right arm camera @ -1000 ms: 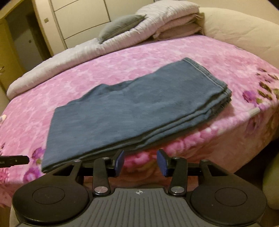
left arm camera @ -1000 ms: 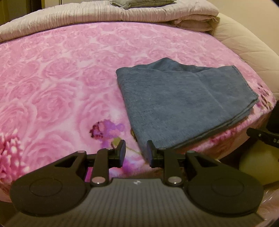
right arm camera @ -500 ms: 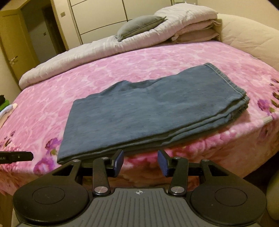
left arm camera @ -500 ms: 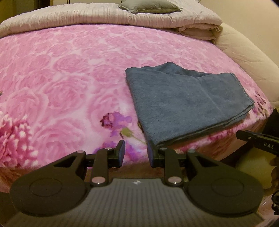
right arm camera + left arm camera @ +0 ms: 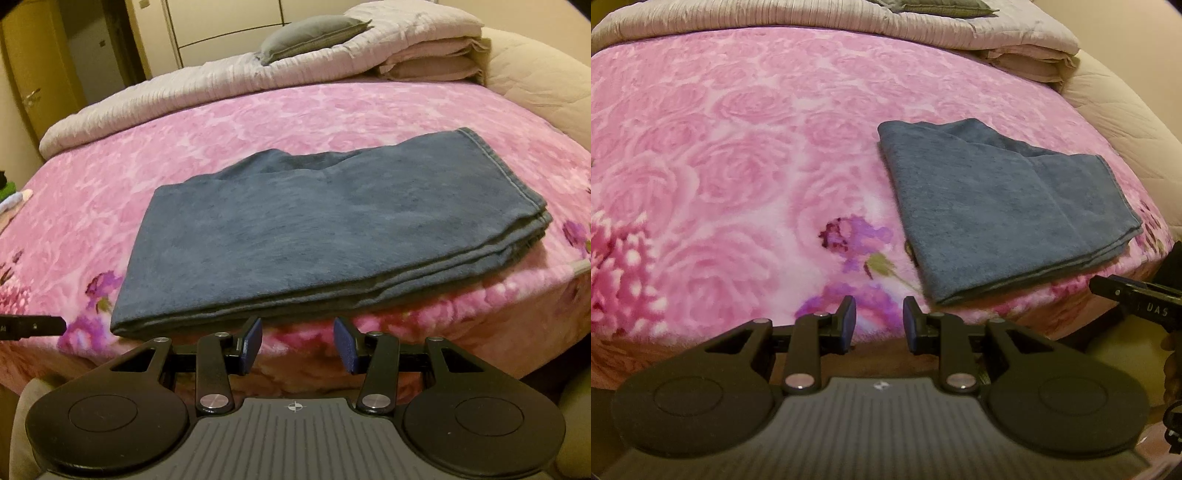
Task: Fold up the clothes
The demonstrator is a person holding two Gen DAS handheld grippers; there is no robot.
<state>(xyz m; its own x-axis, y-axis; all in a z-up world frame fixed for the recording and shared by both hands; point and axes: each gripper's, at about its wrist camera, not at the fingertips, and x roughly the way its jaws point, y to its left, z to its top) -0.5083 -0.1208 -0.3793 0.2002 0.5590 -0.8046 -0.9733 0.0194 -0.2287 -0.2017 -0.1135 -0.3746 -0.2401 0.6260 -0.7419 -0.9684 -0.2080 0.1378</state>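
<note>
Evidently the blue garment [image 5: 332, 229] is lying folded just ahead of the right gripper [image 5: 297, 345], and the left gripper [image 5: 879, 321] is hanging beside it, both released since neither needs a grasp.

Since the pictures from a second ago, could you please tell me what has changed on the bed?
Both views have drifted leftward: the folded blue cloth now sits further right in each frame, so the left gripper faces bare pink blanket rather than the cloth's corner. The right gripper remains before the cloth's near edge. Nothing was gripped or released; the cloth lies folded as before, both grippers open and empty.
</note>
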